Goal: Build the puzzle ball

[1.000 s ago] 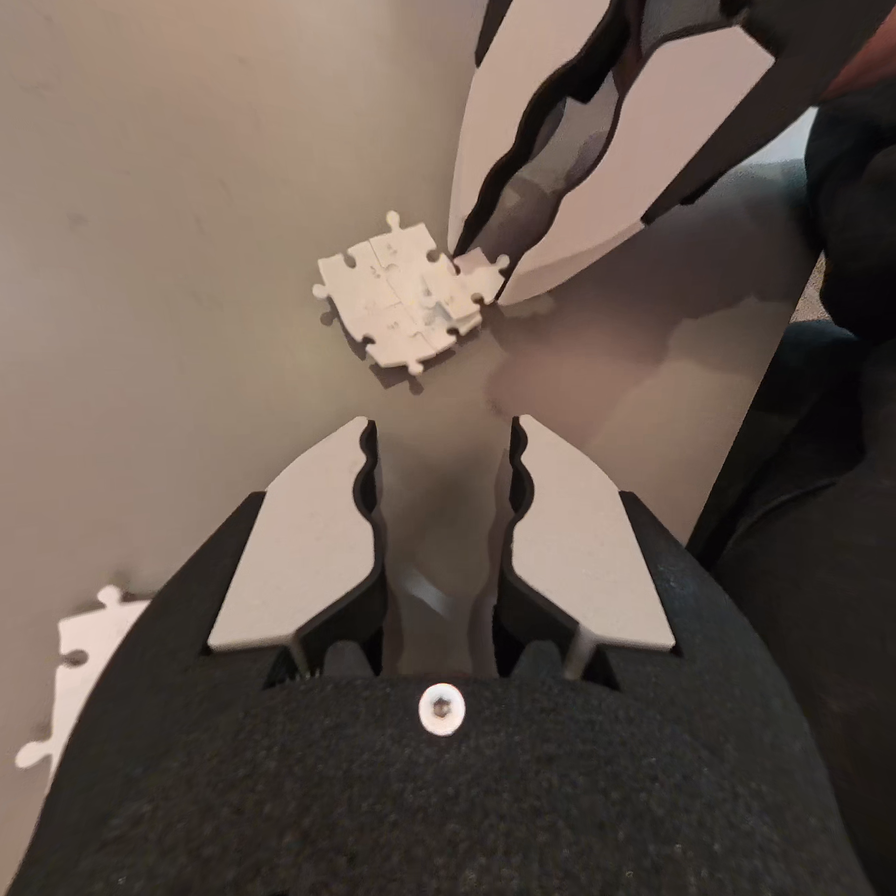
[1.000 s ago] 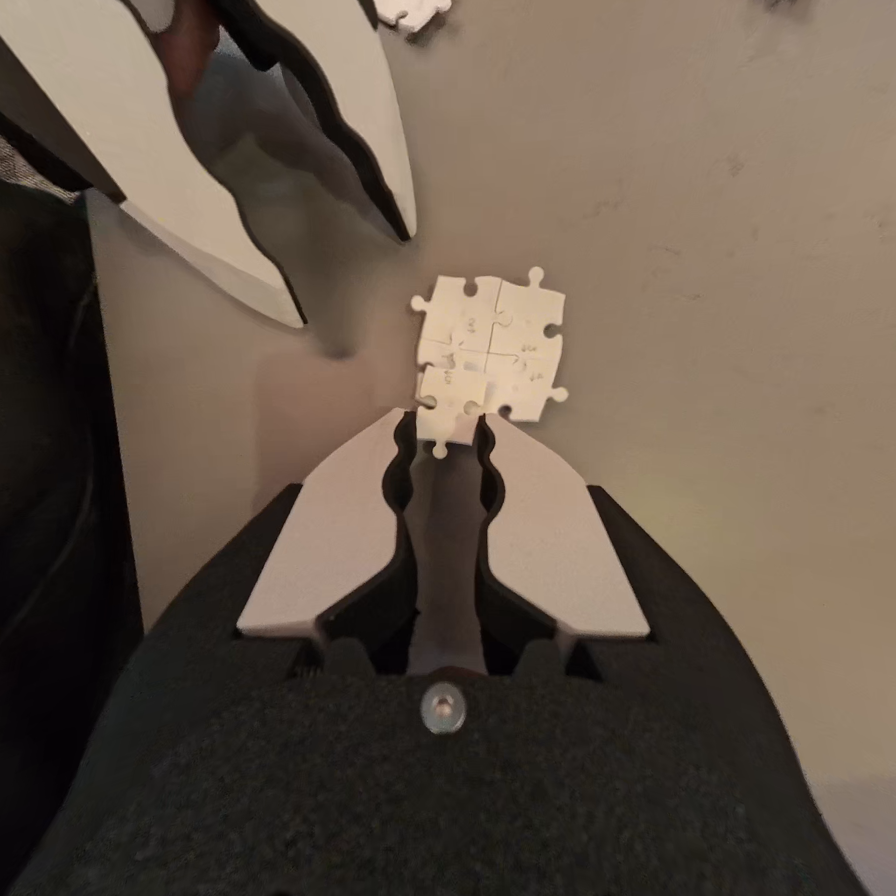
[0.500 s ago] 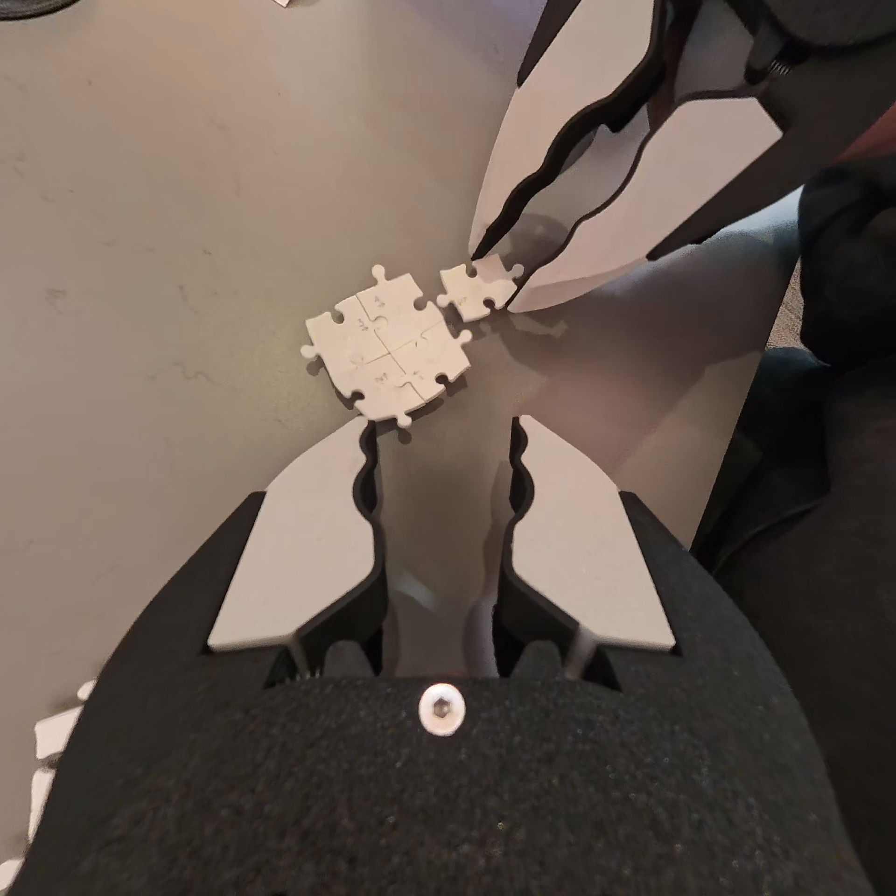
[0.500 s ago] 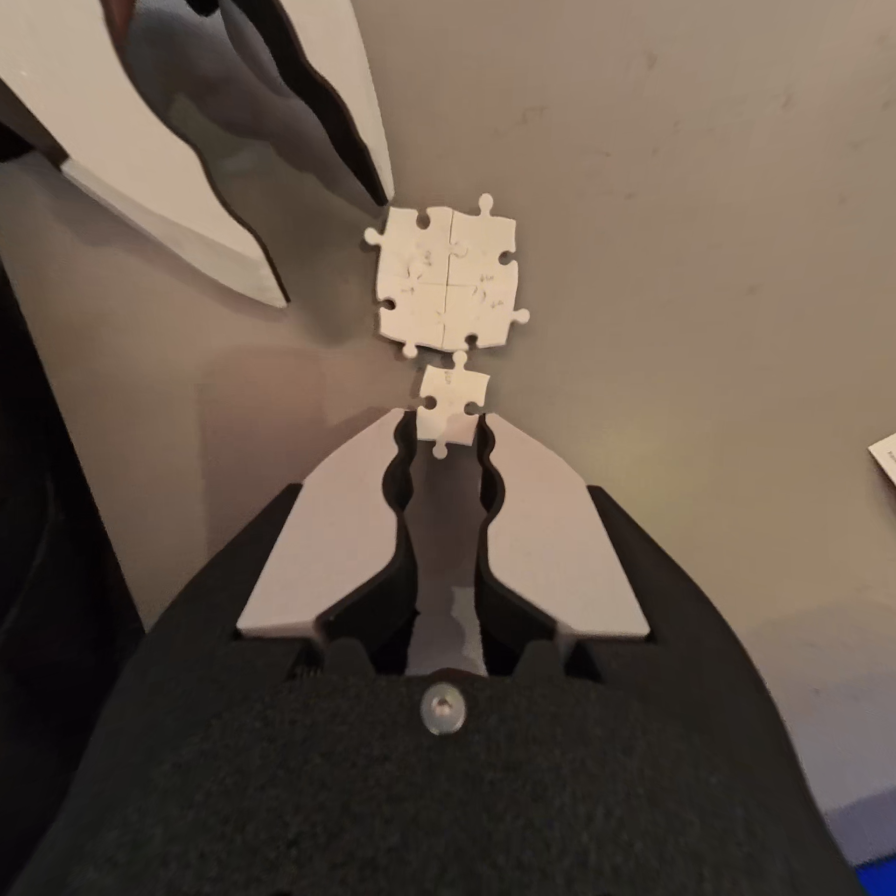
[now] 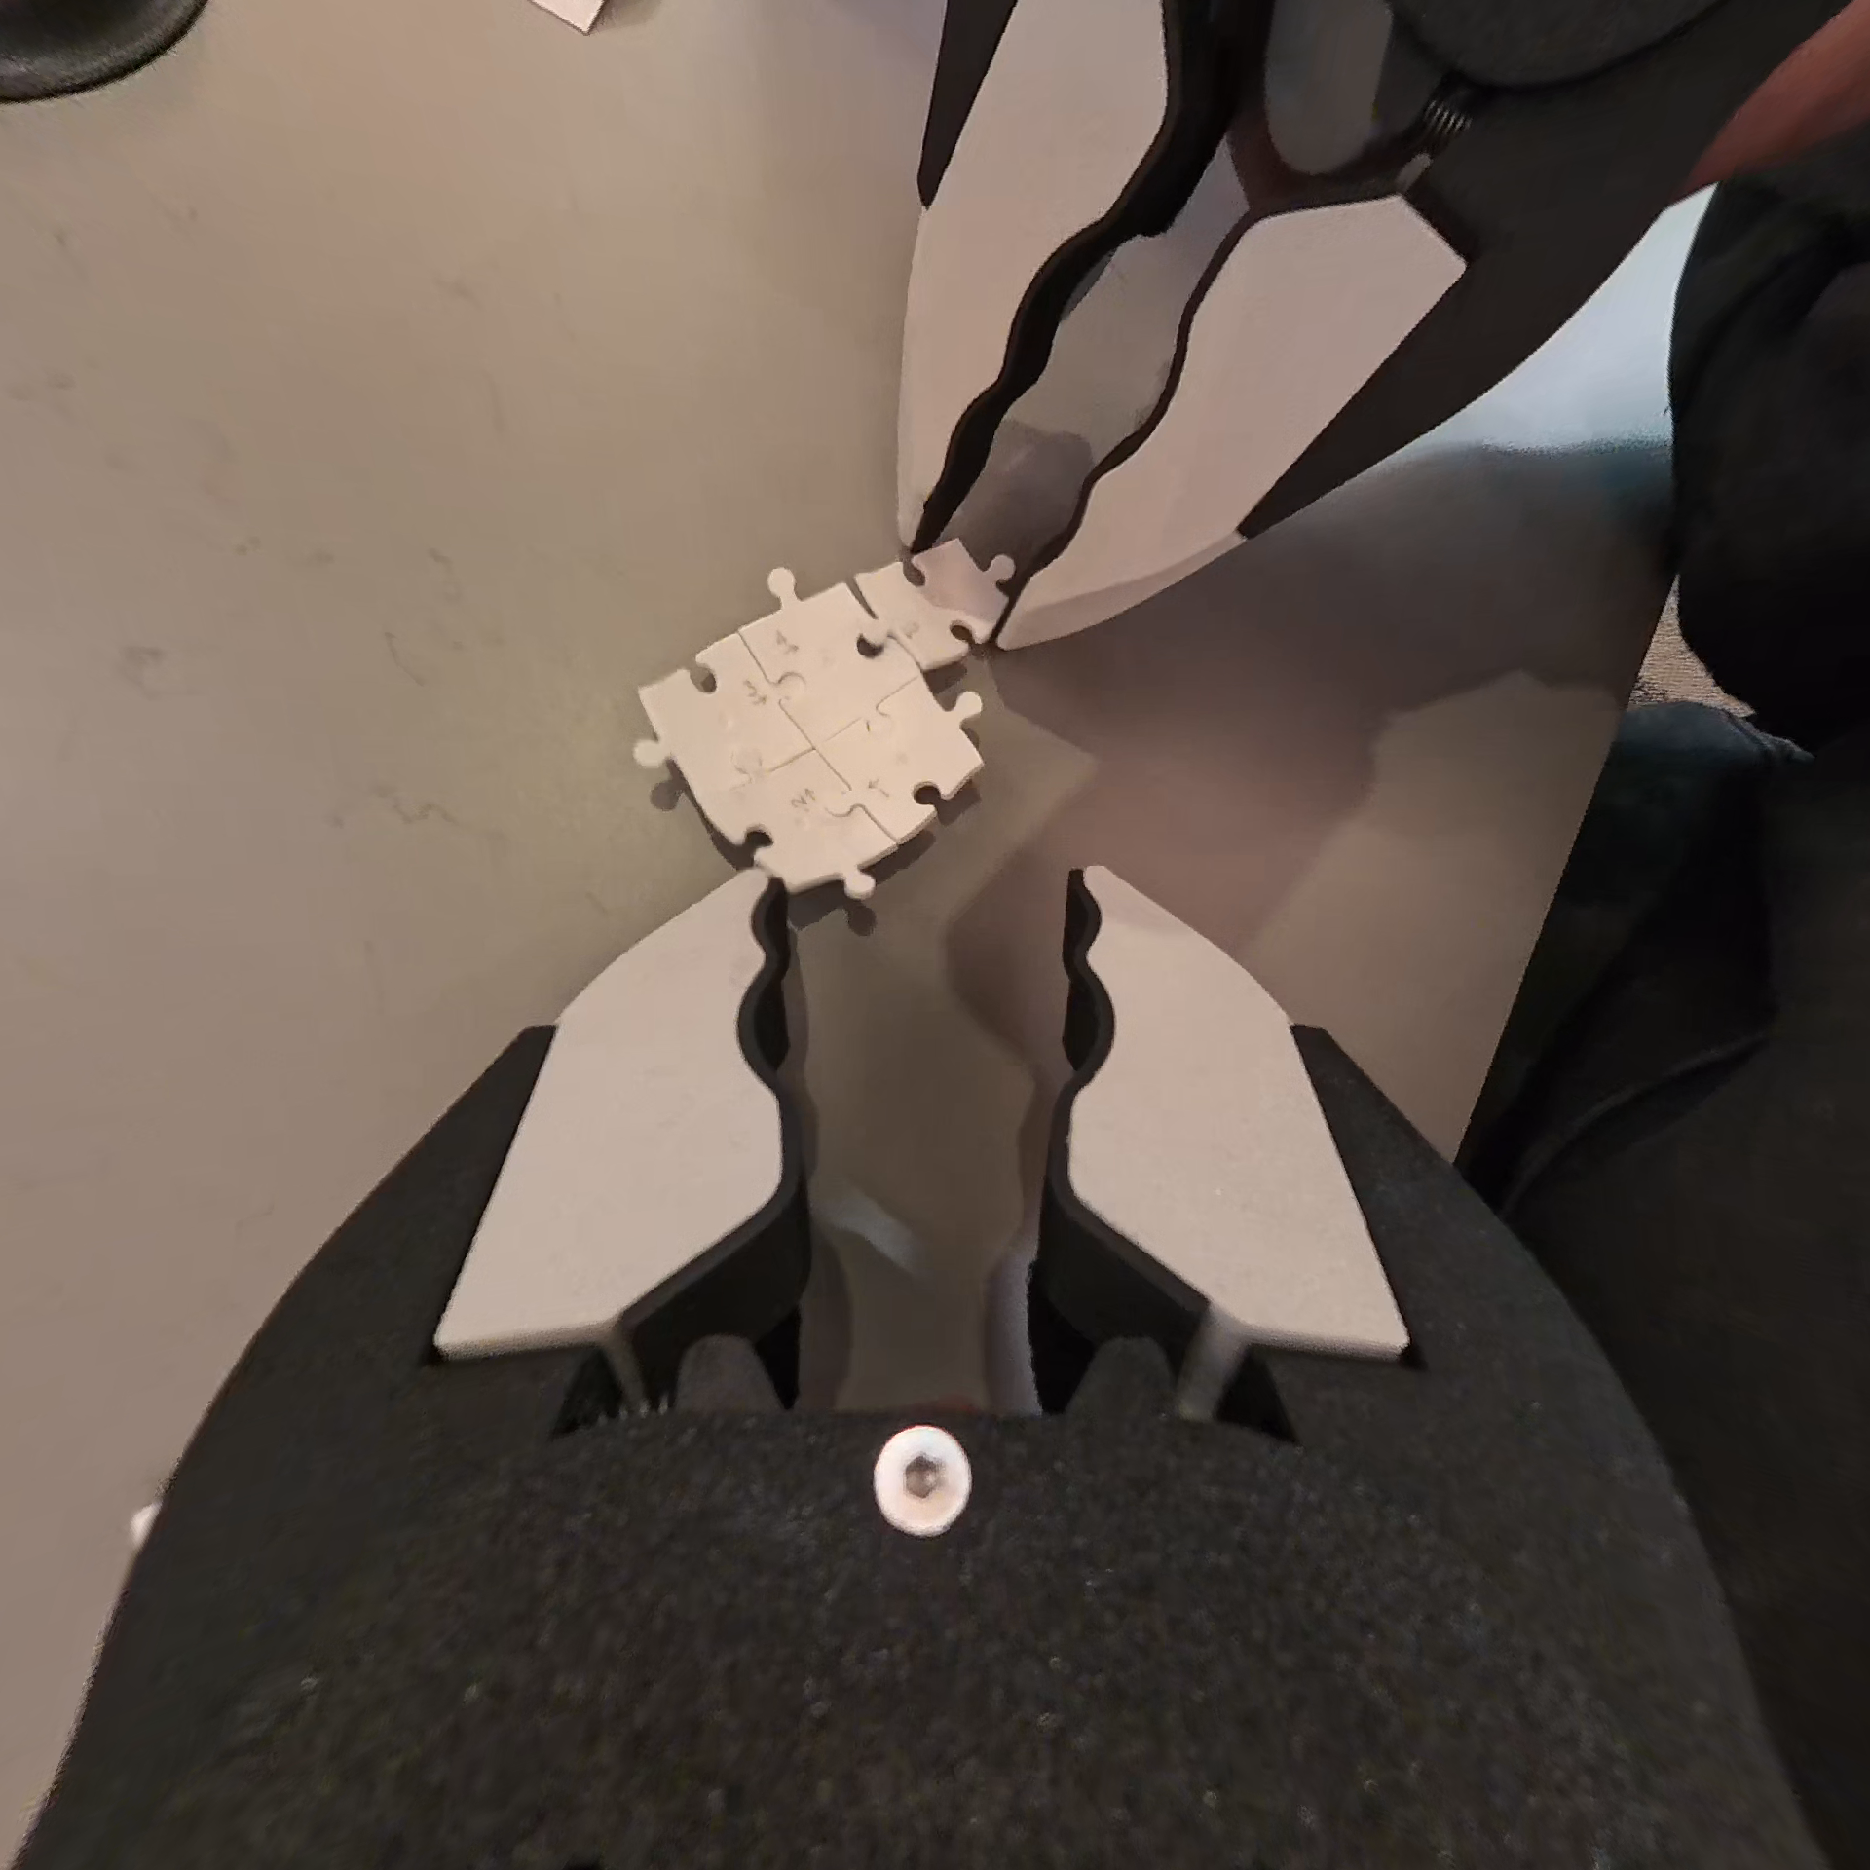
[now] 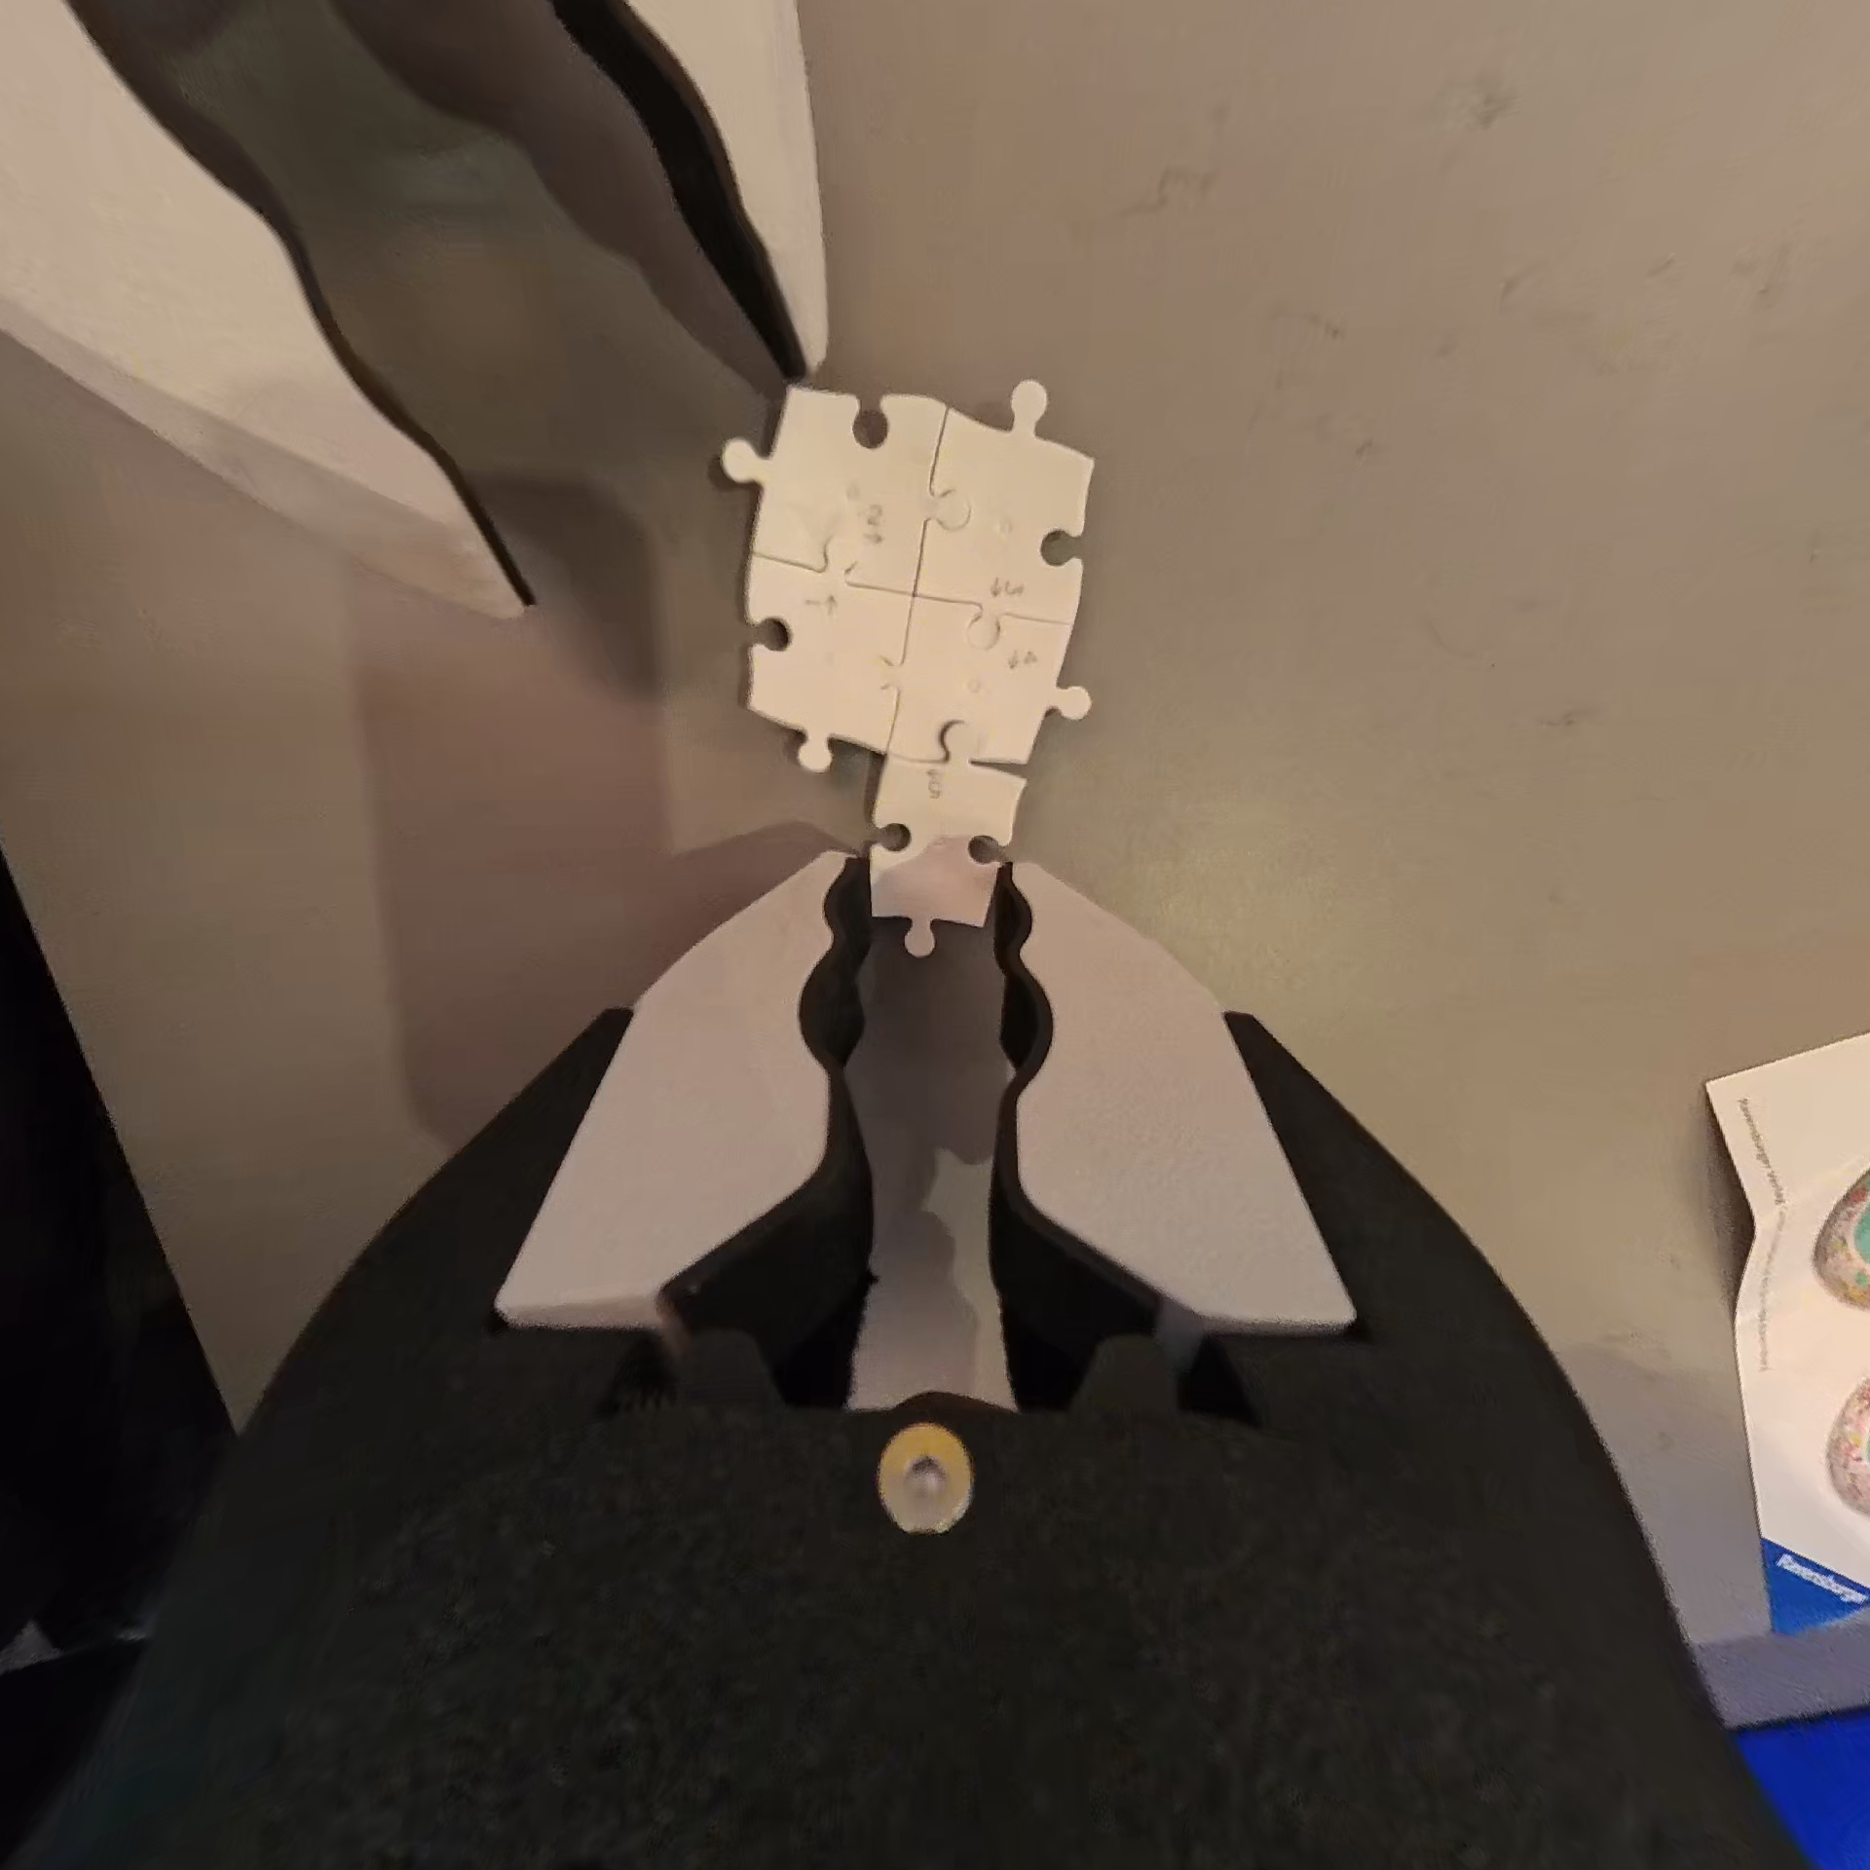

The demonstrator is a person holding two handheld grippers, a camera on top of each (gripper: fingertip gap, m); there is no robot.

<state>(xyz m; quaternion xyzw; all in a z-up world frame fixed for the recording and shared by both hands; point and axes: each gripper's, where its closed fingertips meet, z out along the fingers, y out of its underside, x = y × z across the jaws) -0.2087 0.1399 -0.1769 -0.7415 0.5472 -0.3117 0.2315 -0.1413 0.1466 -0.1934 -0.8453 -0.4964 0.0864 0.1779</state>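
So the four-piece cluster (image 5: 810, 754) of white puzzle pieces is lying on the grey table (image 5: 354, 455), all four locked together into a rough square that looks a bit domed. In the right wrist view the same cluster (image 6: 916, 577) sits at about 12 o'clock from that camera's own fingertips, just past them.

The single piece (image 6: 941, 845) is pinched at its sides in the right gripper (image 6: 936, 880), jaws clamped snug on it, with one knob poking back into the gap between the fingers. Its far edge is right up against the near right-hand corner of the cluster, touching or slightly overlapping; can't tell if the tab is actually seated. From the left wrist view that single piece (image 5: 936, 612) shows at roughly 1 o'clock off the cluster, held by the right gripper (image 5: 971, 597) coming down from the top of the frame.

The left gripper (image 5: 921, 890) is holding nothing, jaws spread wide. The cluster sits at about 11 o'clock from its fingertips, and its left finger (image 5: 749, 916) is right by the cluster's near edge, maybe touching it.

Further out, a printed leaflet (image 6: 1791, 1346) lies at 3 o'clock in the right wrist view, well apart from the puzzle.
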